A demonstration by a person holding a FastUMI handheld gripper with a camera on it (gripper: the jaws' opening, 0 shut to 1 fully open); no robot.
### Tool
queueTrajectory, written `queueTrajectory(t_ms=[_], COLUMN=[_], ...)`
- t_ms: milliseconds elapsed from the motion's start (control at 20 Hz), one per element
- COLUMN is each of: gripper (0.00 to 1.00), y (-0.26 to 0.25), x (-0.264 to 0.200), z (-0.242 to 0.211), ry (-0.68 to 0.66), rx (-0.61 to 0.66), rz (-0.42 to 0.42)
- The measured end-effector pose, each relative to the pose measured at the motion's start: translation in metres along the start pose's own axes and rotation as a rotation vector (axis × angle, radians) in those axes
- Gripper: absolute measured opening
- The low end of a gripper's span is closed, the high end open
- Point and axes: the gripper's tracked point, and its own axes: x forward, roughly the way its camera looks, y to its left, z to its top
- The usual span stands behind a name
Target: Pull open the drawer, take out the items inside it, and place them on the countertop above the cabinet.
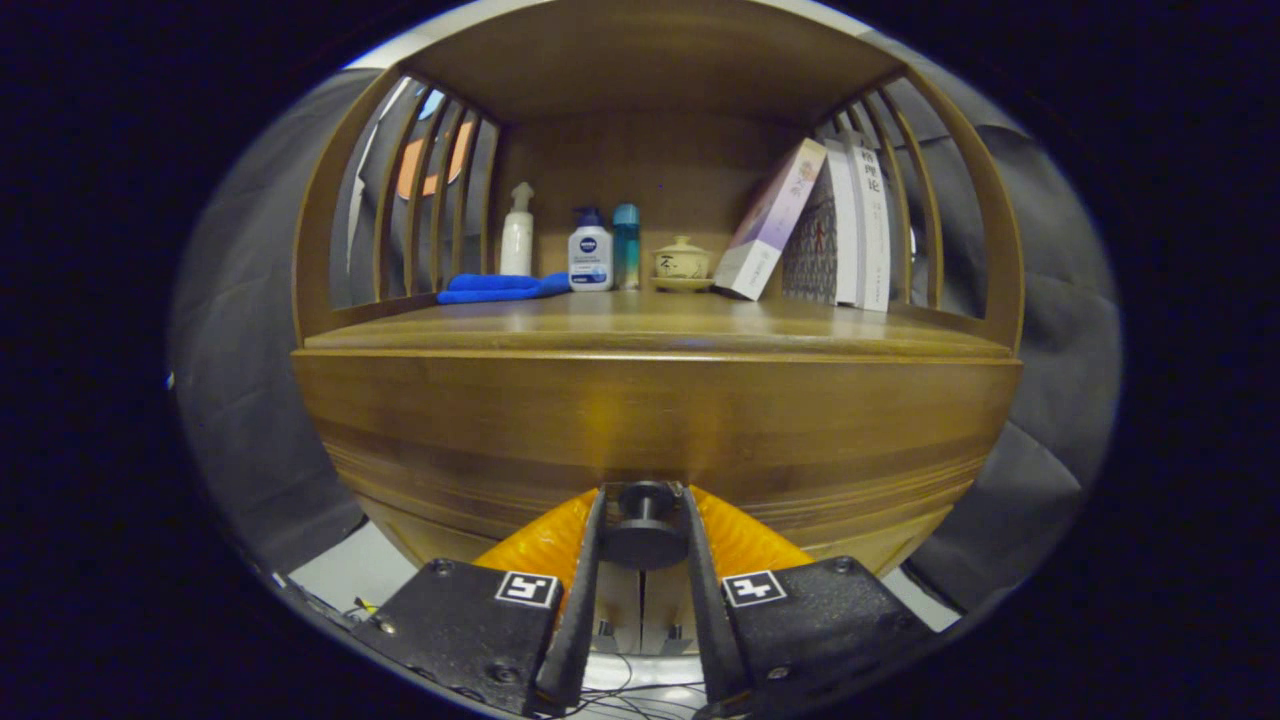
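Observation:
A wooden cabinet fills the scene, its drawer front (650, 430) a wide brown panel right ahead of me. A dark round knob (645, 530) sticks out from the drawer's lower middle. My gripper (645, 505) has both fingers pressed against the sides of that knob, one on each side. The drawer looks flush with the cabinet, so its contents are hidden. Above the drawer runs the wooden countertop (650, 325), bare along its front strip.
At the back of the countertop lie a blue cloth (500, 287), a white pump bottle (517, 232), a white-and-blue bottle (590, 252), a teal bottle (626, 245), a small lidded cup (682, 262) and several leaning books (830, 225). Curved slatted sides and a top board enclose the shelf.

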Motion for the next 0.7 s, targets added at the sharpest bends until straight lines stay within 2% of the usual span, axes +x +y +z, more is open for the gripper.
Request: queueTrajectory(t_ms=[150, 300, 700], gripper=[0.4, 0.35, 0.35], y=[0.0, -0.001, -0.002], x=[0.002, -0.002, -0.05], z=[-0.001, -0.002, -0.021], ry=[0.006, 0.019, 0.017], rx=[-0.047, -0.014, -0.016], rz=[0.002, 0.009, 0.016])
